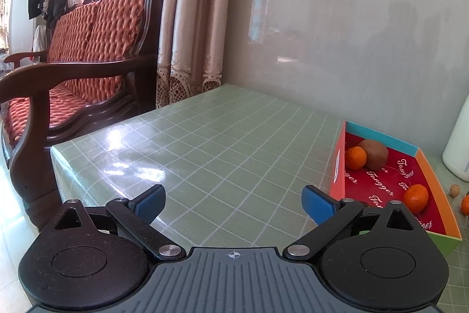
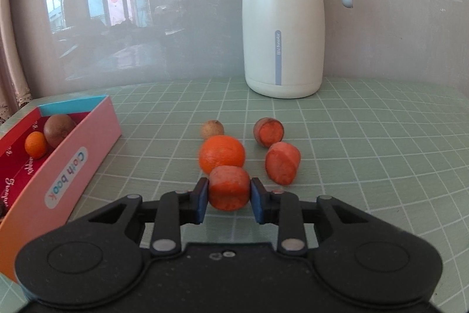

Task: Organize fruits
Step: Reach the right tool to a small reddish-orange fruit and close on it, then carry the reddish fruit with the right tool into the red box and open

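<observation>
A pale green tablecloth (image 2: 366, 137) with a white grid is covering the table, which is standing against a glossy grey wall (image 1: 337, 34) that is mirroring a window. A red-cushioned wooden bench (image 1: 88, 55) and patterned curtains (image 1: 187, 19) are sitting past the table's far corner, and a cream thermos jug (image 2: 283, 19) is standing by the wall.

The left gripper (image 1: 233, 203) is hovering over bare cloth with its blue pads spread wide, holding nothing. The right gripper (image 2: 229, 201) is squeezing an orange fruit chunk (image 2: 228, 191) between its pads (both pressing its sides). Just behind it a tangerine (image 2: 222, 156) is resting, with two more orange chunks and a small brown fruit near. To the left, the open box (image 2: 73, 166) is holding a kiwi (image 2: 59, 129) and a small tangerine (image 2: 36, 144).
</observation>
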`<state>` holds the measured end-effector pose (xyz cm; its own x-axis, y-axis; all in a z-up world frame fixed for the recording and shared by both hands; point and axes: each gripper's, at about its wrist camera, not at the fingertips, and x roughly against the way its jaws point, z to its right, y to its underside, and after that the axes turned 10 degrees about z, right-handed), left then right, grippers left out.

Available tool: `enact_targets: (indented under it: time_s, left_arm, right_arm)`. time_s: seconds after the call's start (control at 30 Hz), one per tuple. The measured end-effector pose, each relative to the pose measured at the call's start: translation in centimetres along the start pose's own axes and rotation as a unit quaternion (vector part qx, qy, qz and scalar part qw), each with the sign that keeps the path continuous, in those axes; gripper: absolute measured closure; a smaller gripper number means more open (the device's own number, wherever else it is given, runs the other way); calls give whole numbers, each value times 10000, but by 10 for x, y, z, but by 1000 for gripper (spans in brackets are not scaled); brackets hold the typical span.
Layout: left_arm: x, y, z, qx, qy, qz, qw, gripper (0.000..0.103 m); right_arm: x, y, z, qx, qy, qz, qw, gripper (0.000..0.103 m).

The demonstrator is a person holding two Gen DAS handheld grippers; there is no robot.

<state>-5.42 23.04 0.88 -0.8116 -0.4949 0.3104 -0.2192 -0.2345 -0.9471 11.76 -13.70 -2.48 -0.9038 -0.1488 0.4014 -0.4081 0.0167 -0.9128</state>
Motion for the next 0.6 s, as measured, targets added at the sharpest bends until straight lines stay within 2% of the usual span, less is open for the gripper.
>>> enact_targets:
  time_s: [0.3,0.6]
  left_arm:
    - [1,0,-2,54,20,-39,10000,4]
    - [3,1,-10,97,-77,-32,9999,3]
  right_arm:
    - [27,-11,-37,185,-555,296,9978,74]
    - [53,-22,-94,476,-1473,574,9863,74]
